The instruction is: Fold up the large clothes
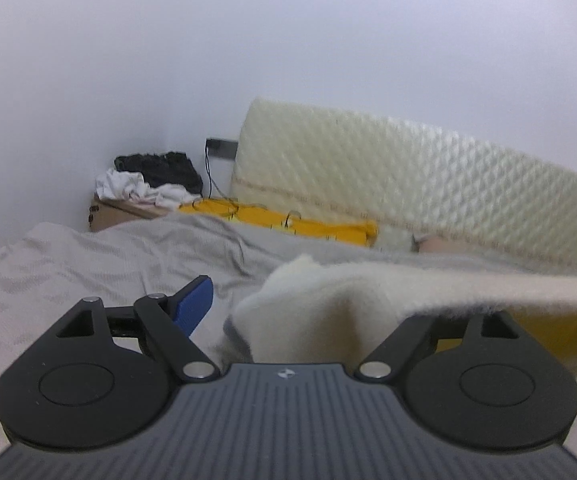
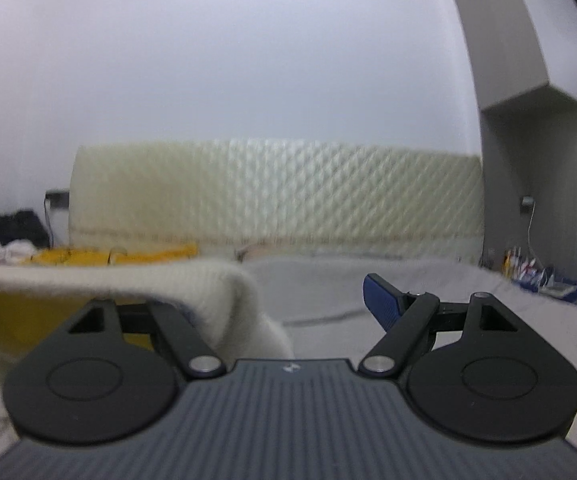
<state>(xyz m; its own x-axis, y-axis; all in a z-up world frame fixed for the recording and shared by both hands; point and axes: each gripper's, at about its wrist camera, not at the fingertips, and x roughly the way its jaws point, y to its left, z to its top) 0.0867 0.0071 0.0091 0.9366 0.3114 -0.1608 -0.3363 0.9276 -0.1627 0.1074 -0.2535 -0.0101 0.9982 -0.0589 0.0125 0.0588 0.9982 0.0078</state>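
A large cream fleece garment (image 1: 328, 300) with a yellow underside (image 1: 528, 332) is stretched in the air between my two grippers above a bed. My left gripper (image 1: 300, 320) has its left blue finger (image 1: 194, 304) spread wide; the garment's bunched corner lies between the fingers and hides the right one, so the hold is unclear. In the right wrist view the garment (image 2: 208, 292) drapes over the left side of my right gripper (image 2: 288, 312). Its right blue finger (image 2: 382, 300) stands wide and bare; the left one is hidden.
A grey bed sheet (image 1: 108, 264) lies below. A cream quilted headboard (image 2: 288, 192) stands against the white wall. A yellow item (image 1: 280, 220) lies by it. A cardboard box with clothes (image 1: 144, 188) stands in the left corner. A grey cabinet (image 2: 536, 120) stands at right.
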